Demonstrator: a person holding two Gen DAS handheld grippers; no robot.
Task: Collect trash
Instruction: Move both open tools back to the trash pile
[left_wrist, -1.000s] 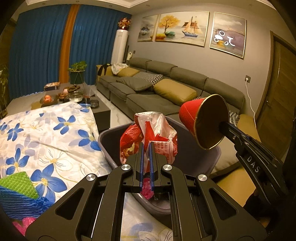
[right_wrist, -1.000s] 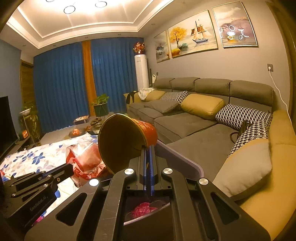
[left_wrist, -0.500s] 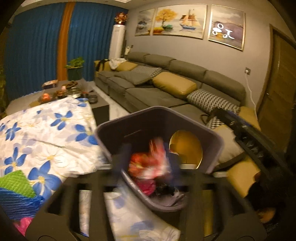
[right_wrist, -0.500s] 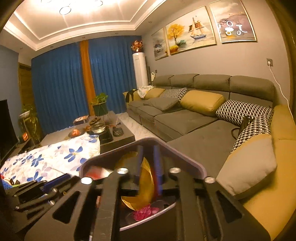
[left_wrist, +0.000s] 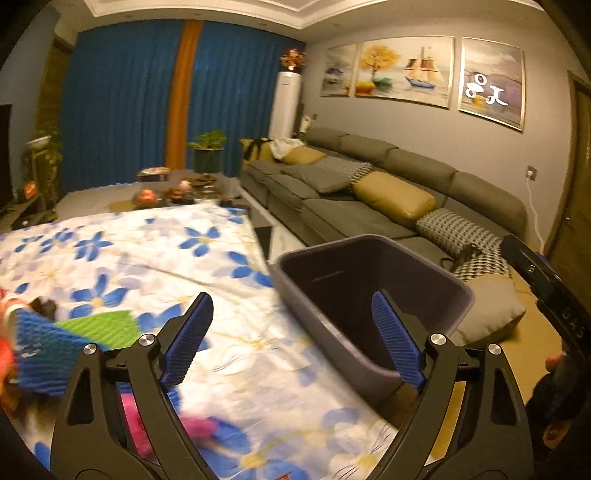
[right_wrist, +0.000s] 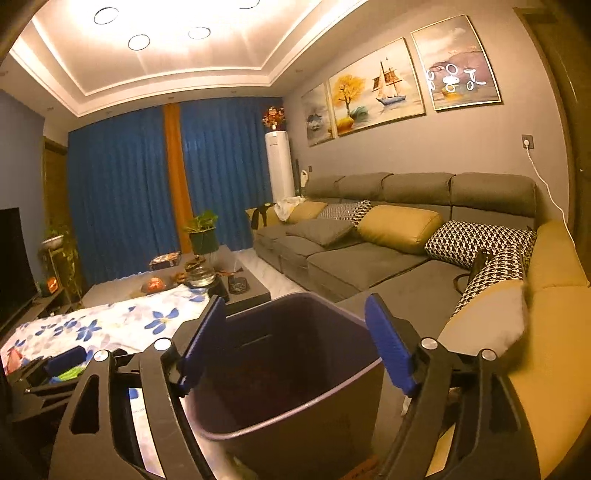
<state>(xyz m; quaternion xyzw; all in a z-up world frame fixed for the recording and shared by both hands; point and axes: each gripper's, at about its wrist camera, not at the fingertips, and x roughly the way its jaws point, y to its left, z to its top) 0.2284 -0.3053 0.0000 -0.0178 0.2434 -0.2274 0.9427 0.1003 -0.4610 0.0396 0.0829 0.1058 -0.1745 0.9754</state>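
The dark grey trash bin (left_wrist: 354, 273) stands at the right edge of the table, its contents hidden from here. My left gripper (left_wrist: 291, 328) hangs over the floral cloth (left_wrist: 155, 251) beside the bin; its jaws are opening and nothing is between them. Loose trash lies left of it: a blue foam net (left_wrist: 40, 354), a green foam net (left_wrist: 99, 326) and a pink scrap (left_wrist: 199, 428). My right gripper (right_wrist: 295, 332) hovers over the bin (right_wrist: 280, 373), its jaws opening too, with nothing between them. It also shows as a black arm, the right gripper (left_wrist: 554, 299), at the frame's edge.
A long grey sofa (right_wrist: 369, 258) with yellow and checked cushions runs behind and right of the bin. Beyond the cloth, a low dark table (right_wrist: 207, 280) carries a teapot, fruit and a plant. Blue curtains (left_wrist: 122, 110) close the far wall. The left gripper (right_wrist: 55, 369) shows low on the left.
Both grippers went from shut to open. The red plastic bag and the red gold-lined cup left the jaws and dropped into the bin. The left view swung left over the table.
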